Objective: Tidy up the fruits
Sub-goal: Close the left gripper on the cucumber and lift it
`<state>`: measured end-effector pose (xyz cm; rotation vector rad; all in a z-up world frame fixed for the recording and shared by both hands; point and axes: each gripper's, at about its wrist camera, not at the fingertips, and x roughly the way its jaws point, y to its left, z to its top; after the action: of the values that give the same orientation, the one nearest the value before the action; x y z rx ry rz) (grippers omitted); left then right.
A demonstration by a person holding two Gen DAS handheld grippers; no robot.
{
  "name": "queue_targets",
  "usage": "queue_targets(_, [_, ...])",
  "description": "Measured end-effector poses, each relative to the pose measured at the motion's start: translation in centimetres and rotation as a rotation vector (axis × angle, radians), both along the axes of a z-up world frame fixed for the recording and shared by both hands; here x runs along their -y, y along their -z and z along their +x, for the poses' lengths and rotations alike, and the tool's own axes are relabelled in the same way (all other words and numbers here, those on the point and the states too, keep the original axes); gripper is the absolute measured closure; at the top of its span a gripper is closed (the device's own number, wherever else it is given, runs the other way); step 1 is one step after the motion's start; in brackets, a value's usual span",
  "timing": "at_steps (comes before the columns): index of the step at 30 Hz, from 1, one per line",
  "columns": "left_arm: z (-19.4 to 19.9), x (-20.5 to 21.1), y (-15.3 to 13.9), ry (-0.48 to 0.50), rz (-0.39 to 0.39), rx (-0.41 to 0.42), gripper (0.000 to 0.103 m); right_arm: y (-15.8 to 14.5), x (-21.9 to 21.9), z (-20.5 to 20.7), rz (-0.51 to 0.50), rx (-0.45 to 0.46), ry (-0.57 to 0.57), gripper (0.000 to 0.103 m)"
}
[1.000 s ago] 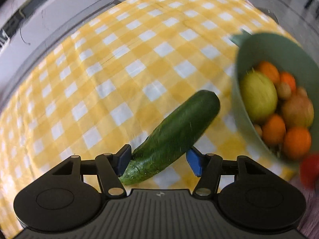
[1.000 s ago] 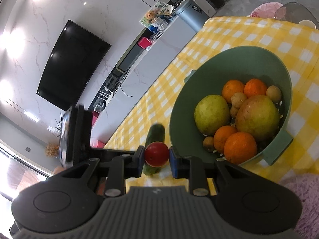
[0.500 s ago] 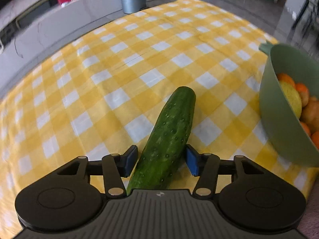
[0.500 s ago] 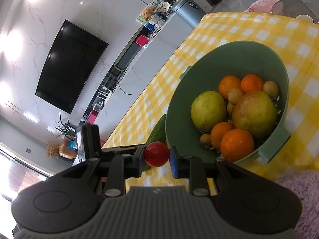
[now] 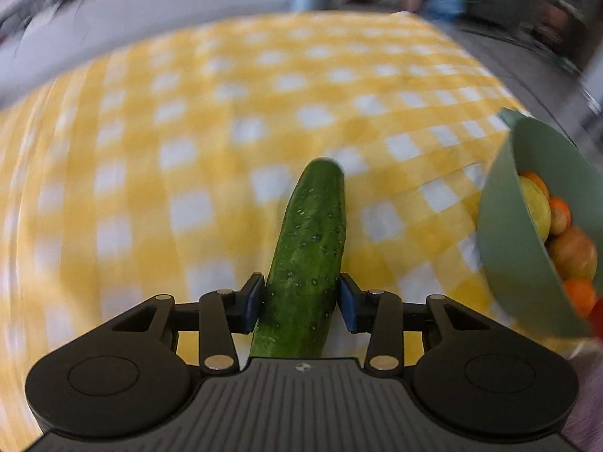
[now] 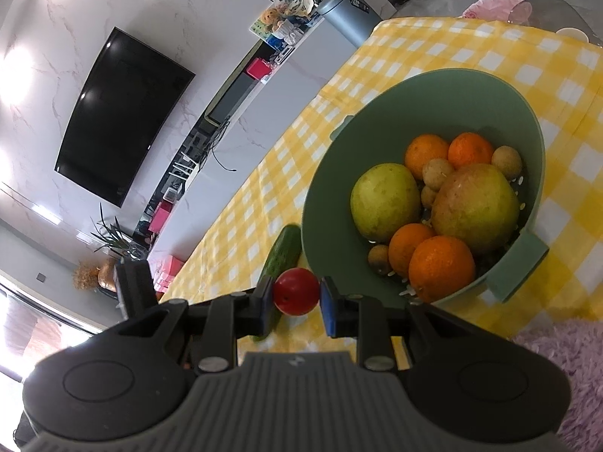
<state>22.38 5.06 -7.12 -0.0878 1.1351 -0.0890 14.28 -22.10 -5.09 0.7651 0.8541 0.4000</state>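
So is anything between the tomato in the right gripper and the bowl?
Nothing visible. The right gripper is shut on the tomato, just short of the bowl's near rim. The cucumber lies beside the bowl, off to the left of that path, not across it.

Left wrist view: yellow checked tablecloth (image 5: pixel 196 120) ahead of the left gripper (image 5: pixel 299 301) is smeared by motion blur, room behind it unreadable. Cucumber (image 5: pixel 309 248) near end hidden under the gripper body; whether the blue pads (image 5: pixel 253 301) actually press it can't be told. Green bowl (image 5: pixel 527 233) to the gripper's right is cut by the frame edge, most fruit inside hidden by its wall.

Right wrist view: cucumber (image 6: pixel 280 254) partly hidden behind the left pad of the right gripper (image 6: pixel 296 297) and the red fruit (image 6: pixel 296 291) between its pads. Shelf items (image 6: pixel 286 11) far ahead too small to identify.
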Motion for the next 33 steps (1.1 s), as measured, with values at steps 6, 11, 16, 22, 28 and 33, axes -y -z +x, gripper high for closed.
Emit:
queue_targets(6, [-3.1, 1.2, 0.2, -0.086, -0.046, -0.023, 0.059, 0.2, -0.1, 0.1, -0.006, -0.005, -0.001, 0.080])
queue_targets(11, [-4.5, 3.7, 1.0, -0.034, 0.117, 0.141, 0.053, 0.4, -0.1, 0.1, -0.014, -0.008, 0.000, 0.080])
queue_targets(16, [-6.2, 3.5, 2.6, -0.036, 0.117, 0.358, 0.049, 0.4, -0.6, 0.2, -0.021, -0.012, -0.018, 0.080])
queue_targets(22, [-7.9, 3.4, 3.8, -0.075, 0.115, 0.504, 0.049, 0.4, -0.7, 0.2, -0.027, -0.004, -0.013, 0.080])
queue_targets(28, [-7.7, 3.4, 3.7, -0.076, 0.108, 0.504, 0.048, 0.7, -0.6, 0.2, -0.010, -0.018, -0.022, 0.080])
queue_targets(33, [-7.9, 3.3, 3.8, -0.014, 0.035, 0.499, 0.017, 0.6, -1.0, 0.1, 0.000, -0.017, -0.036, 0.080])
